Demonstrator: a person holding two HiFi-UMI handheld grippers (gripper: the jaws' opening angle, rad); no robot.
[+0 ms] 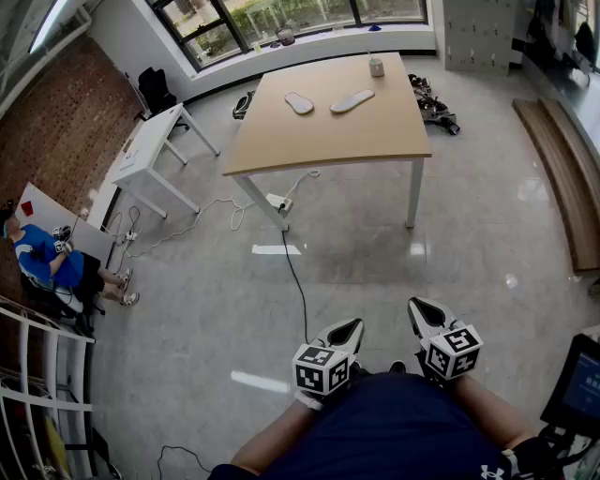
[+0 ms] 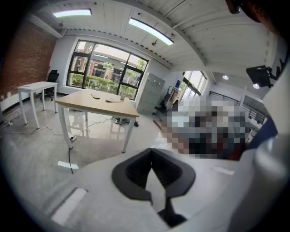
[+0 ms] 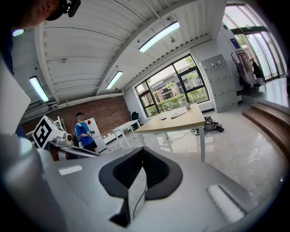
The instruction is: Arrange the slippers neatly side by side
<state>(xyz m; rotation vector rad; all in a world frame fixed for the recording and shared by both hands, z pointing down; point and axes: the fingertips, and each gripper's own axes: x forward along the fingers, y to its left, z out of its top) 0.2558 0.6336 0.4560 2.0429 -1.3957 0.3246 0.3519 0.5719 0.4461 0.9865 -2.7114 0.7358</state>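
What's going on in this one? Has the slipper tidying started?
Not yet. The person stands well back from the wooden table, holding the left tongs and right tongs close to the body, both shut and empty. On the far part of the tabletop, the first slipper and the second slipper lie apart and at different angles, not side by side.

This looks like an open lab or office workroom. A polished grey floor point(image 1: 375, 272) carries a wooden worktop point(image 1: 328, 131) and a small white desk point(image 1: 150, 145), with power cables point(image 1: 296, 281) trailing across it. A brick wall point(image 1: 56, 122) stands left, big windows point(image 1: 281, 11) and grey lockers point(image 1: 478, 33) far.
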